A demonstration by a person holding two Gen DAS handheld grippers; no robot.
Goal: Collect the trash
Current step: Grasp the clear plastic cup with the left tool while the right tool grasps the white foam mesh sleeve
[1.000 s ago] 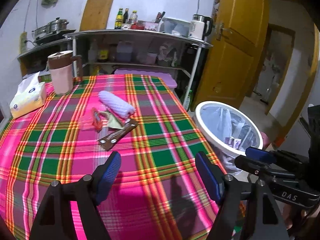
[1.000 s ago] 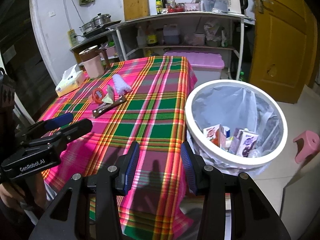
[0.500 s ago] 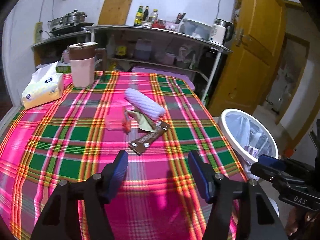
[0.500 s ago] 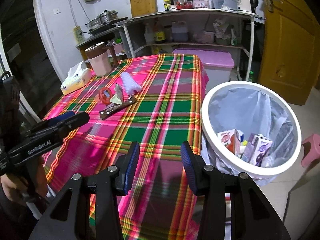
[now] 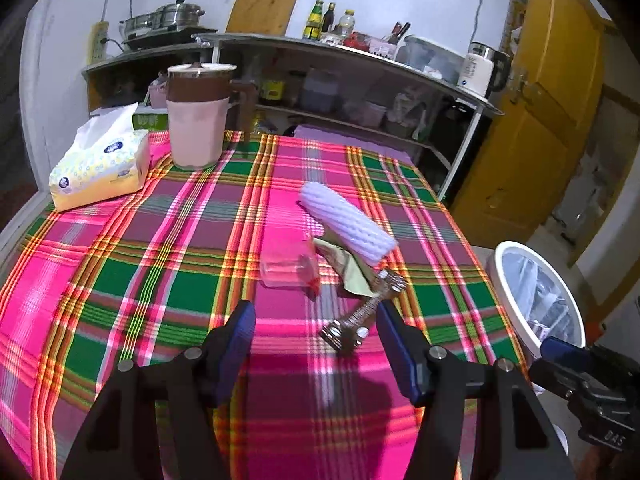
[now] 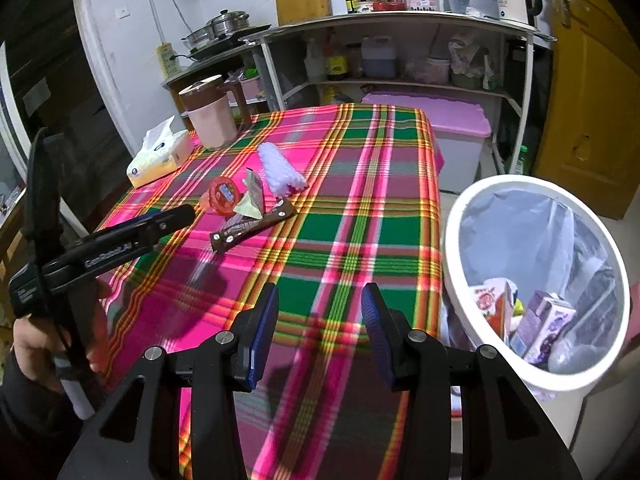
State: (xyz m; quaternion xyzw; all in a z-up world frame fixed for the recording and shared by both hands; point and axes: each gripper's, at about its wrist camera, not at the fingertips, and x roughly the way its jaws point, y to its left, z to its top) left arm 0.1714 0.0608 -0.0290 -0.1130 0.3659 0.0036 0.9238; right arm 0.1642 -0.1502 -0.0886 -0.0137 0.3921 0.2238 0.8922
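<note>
Closer now to the brown wrapper [image 5: 362, 316], the left hand-held gripper [image 5: 316, 334], spread and empty after narrowing slightly, might snag the worktop [image 5: 120, 272] cloth instead of the thin wrapper.

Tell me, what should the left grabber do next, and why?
Probably ease forward a little: the left gripper is open with nothing between its jaws, and the brown wrapper lies just ahead, nearest of the trash pile.
</note>
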